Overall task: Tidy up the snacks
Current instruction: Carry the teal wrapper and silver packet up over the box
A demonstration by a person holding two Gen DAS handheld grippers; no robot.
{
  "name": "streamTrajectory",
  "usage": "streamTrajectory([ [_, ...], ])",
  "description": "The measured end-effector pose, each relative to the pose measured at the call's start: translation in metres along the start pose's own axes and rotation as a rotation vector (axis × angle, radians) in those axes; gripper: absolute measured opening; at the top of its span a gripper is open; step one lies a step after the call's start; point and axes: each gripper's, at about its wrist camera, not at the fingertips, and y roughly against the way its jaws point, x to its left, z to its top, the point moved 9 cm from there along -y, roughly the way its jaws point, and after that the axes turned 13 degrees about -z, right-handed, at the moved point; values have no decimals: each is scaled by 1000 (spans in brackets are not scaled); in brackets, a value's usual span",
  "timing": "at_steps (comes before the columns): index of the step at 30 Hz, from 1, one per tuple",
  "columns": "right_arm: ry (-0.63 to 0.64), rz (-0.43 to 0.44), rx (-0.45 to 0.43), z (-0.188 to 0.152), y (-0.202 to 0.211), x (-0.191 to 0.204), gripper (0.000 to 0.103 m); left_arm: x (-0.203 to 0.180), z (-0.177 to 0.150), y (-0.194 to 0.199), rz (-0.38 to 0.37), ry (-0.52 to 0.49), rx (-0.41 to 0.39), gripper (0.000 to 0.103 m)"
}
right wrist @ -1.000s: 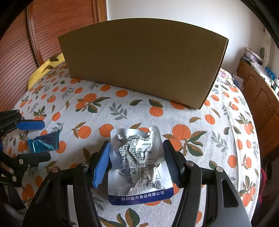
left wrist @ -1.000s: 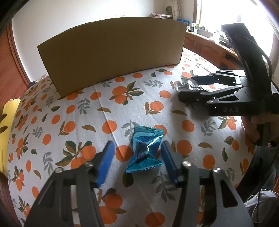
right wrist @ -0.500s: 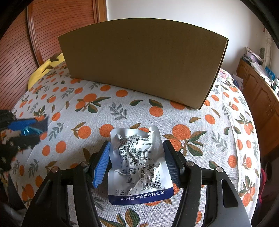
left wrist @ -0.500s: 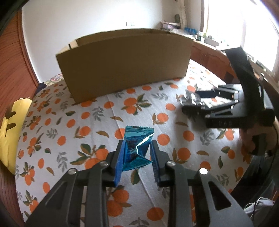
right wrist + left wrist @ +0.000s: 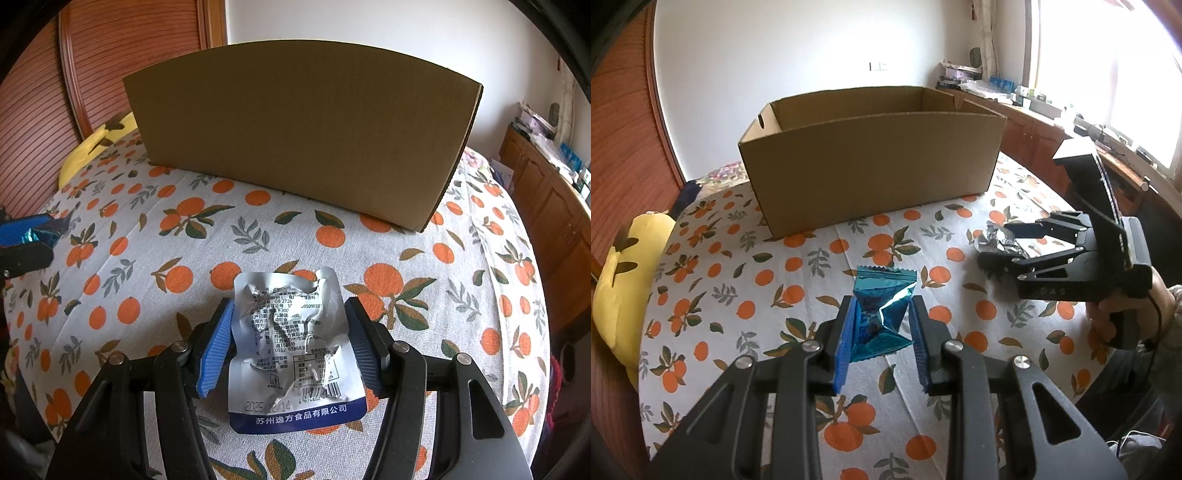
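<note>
The left gripper (image 5: 881,325) pinches a crumpled blue snack packet (image 5: 881,314) clear of the orange-print tablecloth (image 5: 820,258), its jaws having just closed on it. At two o'clock, the right gripper (image 5: 290,332) clamps a silver pouch (image 5: 291,347) (label up); cardboard box (image 5: 868,173) at twelve.

A pale grey tablecloth (image 5: 820,258) carries a print of orange fruits with green and grey leaves. The cardboard box (image 5: 871,173) at the far side is plain tan brown. Near the left edge lies a yellow cushion (image 5: 624,291) with dark brown marks. The small snack packet (image 5: 881,317) is shiny metallic teal-blue. The flat pouch (image 5: 291,343) is crinkled silver with black print and a dark blue band bearing white characters. Both grippers are black with ribbed blue pads (image 5: 216,350).
</note>
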Motion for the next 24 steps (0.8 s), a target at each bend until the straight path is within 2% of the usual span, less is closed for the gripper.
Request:
streamTrajectory([
  [14,-58,-9,-19,7,8,-16,60,-3,5,33,-3,9,-73,27],
  [24,-62,-2,-82,27,50,-11,60,-3,20,38,-18,19,-109,27],
])
